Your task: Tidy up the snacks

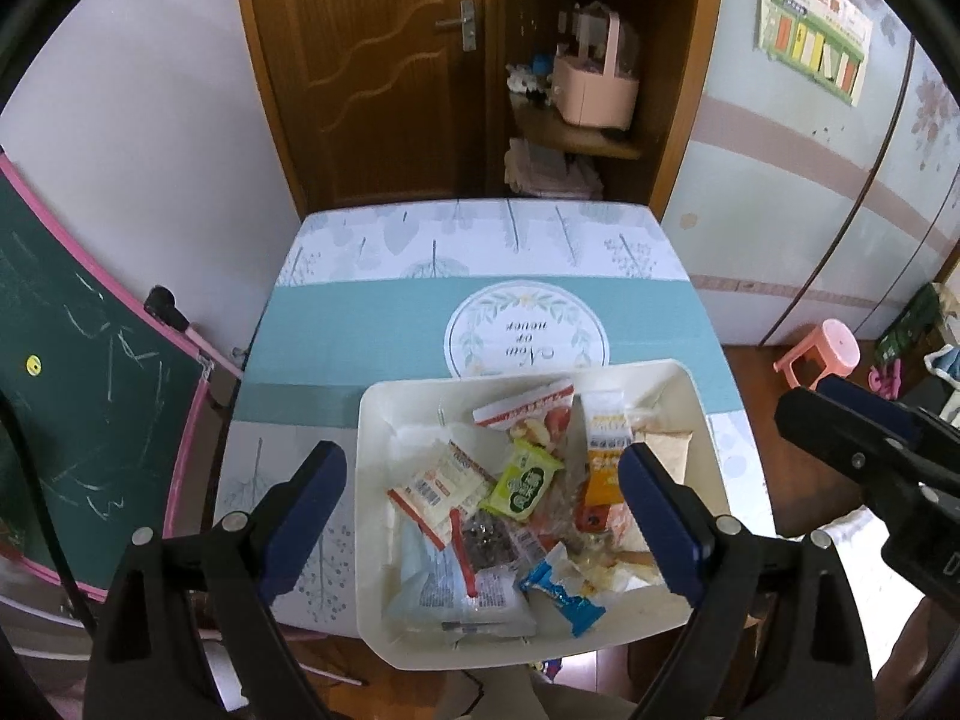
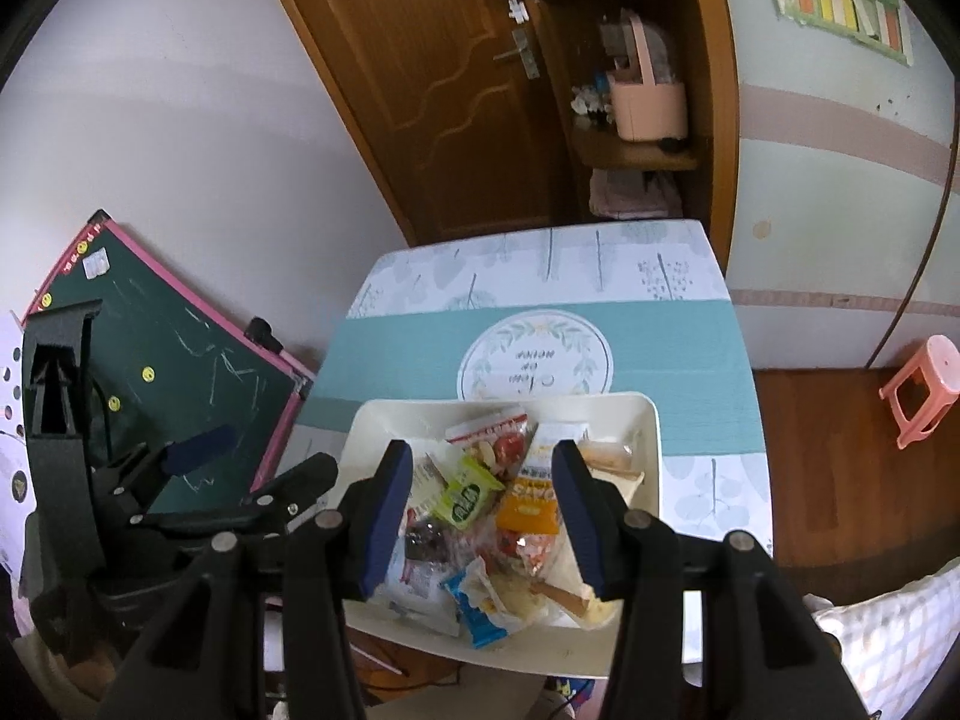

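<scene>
A: Where are the snacks point(image 1: 516, 480)?
B: Heaped in the white bin point(image 1: 375, 420) at the tabletop's point(image 1: 360, 312) near edge.
A: And the 2 grippers?
B: Left gripper point(image 1: 480, 522) spread wide, right gripper point(image 2: 483, 519) partly open, both jaws empty above it.

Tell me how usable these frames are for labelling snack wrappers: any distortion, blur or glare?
Left wrist view: strong fisheye bending at the edges, dark corners; the white bin and green packet are sharp, evenly lit. Right wrist view: same bending and a tilted room; the packets are smaller and partly hidden by the fingers, print hard to read. No strong glare in either.
</scene>
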The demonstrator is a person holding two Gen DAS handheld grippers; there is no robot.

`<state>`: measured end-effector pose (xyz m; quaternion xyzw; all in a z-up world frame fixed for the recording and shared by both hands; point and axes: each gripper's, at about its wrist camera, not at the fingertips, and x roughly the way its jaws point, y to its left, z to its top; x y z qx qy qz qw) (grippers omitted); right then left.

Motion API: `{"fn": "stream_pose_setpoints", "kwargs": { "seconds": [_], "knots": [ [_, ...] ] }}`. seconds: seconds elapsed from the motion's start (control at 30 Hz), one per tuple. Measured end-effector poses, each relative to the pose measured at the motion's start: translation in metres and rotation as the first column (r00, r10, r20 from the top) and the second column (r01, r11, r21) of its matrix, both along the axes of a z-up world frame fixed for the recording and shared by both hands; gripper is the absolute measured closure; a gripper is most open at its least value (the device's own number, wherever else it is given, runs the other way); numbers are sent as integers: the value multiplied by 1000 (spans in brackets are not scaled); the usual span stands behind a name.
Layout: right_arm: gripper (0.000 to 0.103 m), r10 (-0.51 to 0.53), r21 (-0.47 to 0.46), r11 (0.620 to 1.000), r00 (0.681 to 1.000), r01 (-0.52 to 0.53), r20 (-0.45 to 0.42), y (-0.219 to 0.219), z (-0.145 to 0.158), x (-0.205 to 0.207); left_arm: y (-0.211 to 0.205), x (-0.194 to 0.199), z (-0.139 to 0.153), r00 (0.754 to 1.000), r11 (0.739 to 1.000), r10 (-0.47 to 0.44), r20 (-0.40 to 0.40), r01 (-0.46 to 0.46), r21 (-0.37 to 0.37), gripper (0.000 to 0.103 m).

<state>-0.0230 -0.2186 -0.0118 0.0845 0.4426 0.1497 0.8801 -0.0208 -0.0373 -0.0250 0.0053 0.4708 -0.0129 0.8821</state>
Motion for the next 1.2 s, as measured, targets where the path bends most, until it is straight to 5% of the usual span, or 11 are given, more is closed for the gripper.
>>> {"fn": "stream_pose_setpoints", "kwargs": {
  "seconds": [0.3, 0.53, 1.2],
  "knots": [
    [51, -25, 66, 997, 1000, 25, -10, -1, 13, 0, 0, -6, 14, 998, 999, 14, 66, -16, 32, 11],
    [51, -6, -10, 1000, 997, 6, 72, 13, 22, -6, 2, -6, 15, 998, 999, 14, 67, -16, 30, 11],
    [51, -16, -19, 1000, 999, 17, 29, 16, 14, -1, -1, -6, 13, 998, 1000, -6, 61, 4, 31, 11]
  ]
}}
